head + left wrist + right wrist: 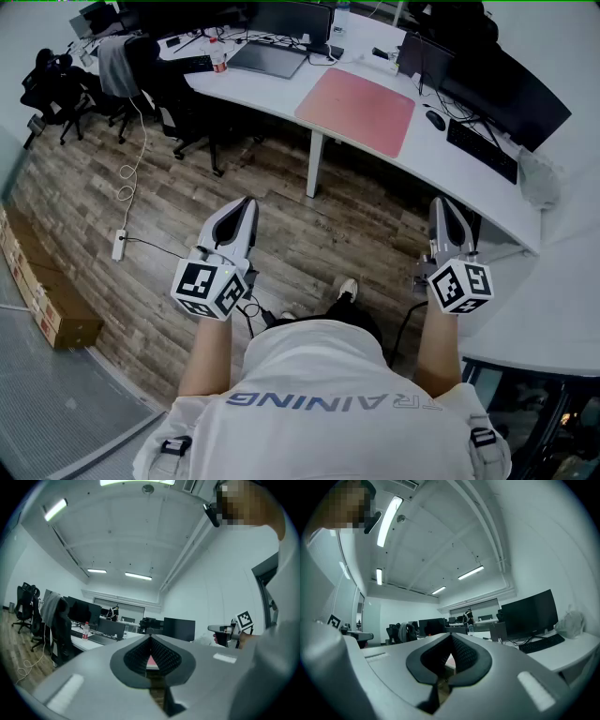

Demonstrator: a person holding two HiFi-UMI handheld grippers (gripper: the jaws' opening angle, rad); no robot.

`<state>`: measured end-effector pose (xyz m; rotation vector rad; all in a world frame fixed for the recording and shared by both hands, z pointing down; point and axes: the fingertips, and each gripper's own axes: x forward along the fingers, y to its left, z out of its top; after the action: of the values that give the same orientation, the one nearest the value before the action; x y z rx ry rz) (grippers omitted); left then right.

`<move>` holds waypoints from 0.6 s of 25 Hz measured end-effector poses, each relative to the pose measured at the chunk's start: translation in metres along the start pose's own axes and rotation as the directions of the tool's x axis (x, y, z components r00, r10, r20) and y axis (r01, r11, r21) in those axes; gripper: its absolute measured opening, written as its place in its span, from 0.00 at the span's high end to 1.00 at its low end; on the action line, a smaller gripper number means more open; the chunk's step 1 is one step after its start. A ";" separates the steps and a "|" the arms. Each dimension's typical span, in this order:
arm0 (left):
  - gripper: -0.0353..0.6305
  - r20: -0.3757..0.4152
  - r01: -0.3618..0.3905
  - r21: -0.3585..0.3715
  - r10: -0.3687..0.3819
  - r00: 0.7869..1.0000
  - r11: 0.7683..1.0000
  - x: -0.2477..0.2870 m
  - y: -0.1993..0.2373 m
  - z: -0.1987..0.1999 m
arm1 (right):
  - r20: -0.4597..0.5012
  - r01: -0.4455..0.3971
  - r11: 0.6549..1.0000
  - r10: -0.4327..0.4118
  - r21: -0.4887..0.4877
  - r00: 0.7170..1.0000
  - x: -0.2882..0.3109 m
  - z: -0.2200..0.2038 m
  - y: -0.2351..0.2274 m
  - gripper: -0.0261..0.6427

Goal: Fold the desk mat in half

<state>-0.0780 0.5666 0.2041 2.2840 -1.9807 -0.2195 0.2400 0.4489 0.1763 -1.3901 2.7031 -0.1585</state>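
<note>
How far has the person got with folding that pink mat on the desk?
Nothing looks done: the pink rectangular desk mat lies flat, unfolded, on the white curved desk. Nothing is in hand: the left gripper and right gripper hang short of the desk, fingers closed and empty. Still left: reach the mat, grip an edge, fold it in half.

The head view is aimed steeply downward from high up. Both gripper views are aimed level along their jaws. The distant desk mat [356,110], upper centre there, is shared with the left gripper view.
</note>
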 end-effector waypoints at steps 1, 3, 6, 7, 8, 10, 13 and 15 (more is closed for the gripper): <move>0.94 -0.001 0.001 -0.002 -0.001 1.000 1.000 0.000 0.000 0.000 | -0.002 -0.002 1.000 0.002 -0.001 1.000 0.000 0.000 0.001 0.94; 0.94 -0.003 0.002 -0.006 -0.002 1.000 1.000 0.000 0.000 -0.001 | -0.005 -0.005 1.000 0.005 -0.002 1.000 0.001 0.000 0.003 0.94; 0.94 -0.005 0.003 -0.016 -0.003 1.000 1.000 -0.001 -0.001 -0.003 | -0.007 -0.009 1.000 0.009 -0.002 1.000 0.001 0.000 0.003 0.94; 0.95 -0.006 0.002 -0.018 -0.002 1.000 1.000 -0.001 -0.001 -0.003 | -0.008 -0.009 1.000 0.009 -0.003 1.000 0.001 0.000 0.003 0.94; 0.95 -0.006 0.001 -0.019 -0.002 1.000 1.000 -0.001 -0.001 -0.004 | -0.009 -0.009 1.000 0.009 -0.004 1.000 0.001 0.000 0.003 0.94; 0.94 -0.007 0.001 -0.020 -0.001 1.000 1.000 -0.002 0.000 -0.005 | -0.009 -0.009 1.000 0.009 -0.006 1.000 0.001 0.000 0.003 0.94; 0.94 -0.005 -0.001 -0.020 0.001 1.000 1.000 -0.002 0.001 -0.005 | -0.010 -0.011 1.000 0.011 -0.007 1.000 0.002 -0.002 0.004 0.94; 0.94 -0.003 -0.003 -0.019 0.003 1.000 1.000 0.000 0.003 -0.005 | -0.011 -0.013 1.000 0.013 -0.007 1.000 0.004 -0.003 0.004 0.94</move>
<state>-0.0796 0.5665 0.2094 2.2684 -1.9715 -0.2337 0.2342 0.4479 0.1781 -1.3776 2.7233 -0.1560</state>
